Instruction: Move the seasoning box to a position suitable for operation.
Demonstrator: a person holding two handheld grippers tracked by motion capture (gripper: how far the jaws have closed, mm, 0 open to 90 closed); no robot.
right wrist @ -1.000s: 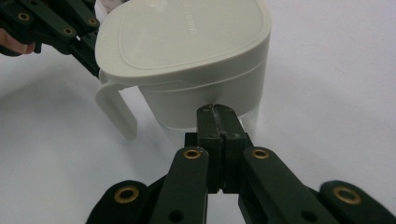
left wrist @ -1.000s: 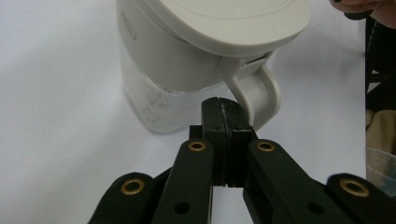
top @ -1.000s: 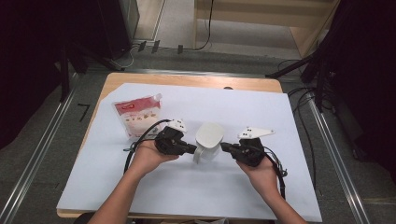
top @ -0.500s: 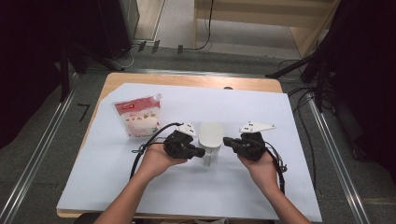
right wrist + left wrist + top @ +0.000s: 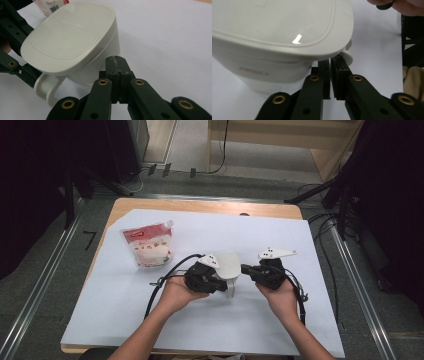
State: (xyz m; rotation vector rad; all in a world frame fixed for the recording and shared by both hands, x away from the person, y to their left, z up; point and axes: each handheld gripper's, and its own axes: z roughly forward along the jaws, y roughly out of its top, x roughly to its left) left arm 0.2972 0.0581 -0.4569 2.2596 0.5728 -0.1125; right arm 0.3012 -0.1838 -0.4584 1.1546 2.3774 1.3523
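Observation:
A white lidded container (image 5: pixel 227 264) with a loop handle (image 5: pixel 230 292) stands in the middle of the white sheet. My left gripper (image 5: pixel 223 285) comes in from its left. In the left gripper view the tips (image 5: pixel 334 62) sit under the lid's rim (image 5: pixel 282 32) beside the handle; the jaws have just eased apart to a thin slit, with nothing between them. My right gripper (image 5: pixel 244 268) is shut and empty at the container's right. In the right gripper view its tips (image 5: pixel 115 58) almost touch the container's wall (image 5: pixel 70 42), with the handle (image 5: pixel 47 87) at lower left.
A red and white pouch (image 5: pixel 148 247) lies at the back left of the sheet (image 5: pixel 300 320). The sheet covers a wooden table (image 5: pixel 200 206). Cables trail from both grippers toward the person. Metal rails run along both sides of the table.
The left hand has slid right and a little toward the person, bringing its jaws in under the container's rim. The right hand and the container have stayed put.

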